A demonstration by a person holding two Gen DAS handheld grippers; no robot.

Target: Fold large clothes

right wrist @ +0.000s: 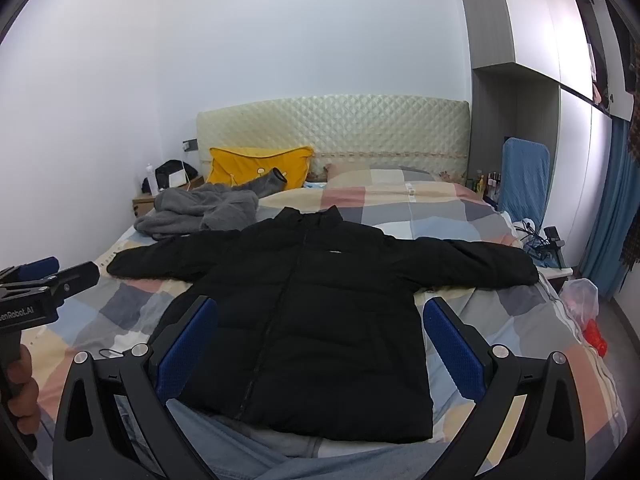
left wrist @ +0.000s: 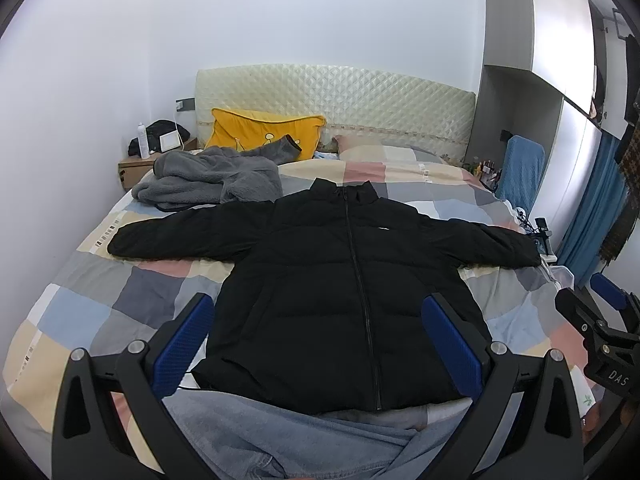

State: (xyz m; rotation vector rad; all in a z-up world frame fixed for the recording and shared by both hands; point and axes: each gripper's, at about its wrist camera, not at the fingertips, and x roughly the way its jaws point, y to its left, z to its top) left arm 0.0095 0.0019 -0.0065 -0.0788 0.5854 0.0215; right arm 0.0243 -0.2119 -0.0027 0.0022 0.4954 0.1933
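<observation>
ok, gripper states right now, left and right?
Left gripper: open, holding nothing, above the jacket.
Right gripper: open, holding nothing, also above the jacket.

White walls (right wrist: 300, 40), quilted headboard (right wrist: 332, 128) — patchwork bed (right wrist: 440, 208)

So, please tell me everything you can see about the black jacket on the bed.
The black jacket is a puffy, quilted garment with a stand-up collar, a closed front zipper and a small white chest label. It lies flat, front up, on the checkered bedcover, both sleeves spread sideways, hem towards the cameras. No gripper touches it.
</observation>
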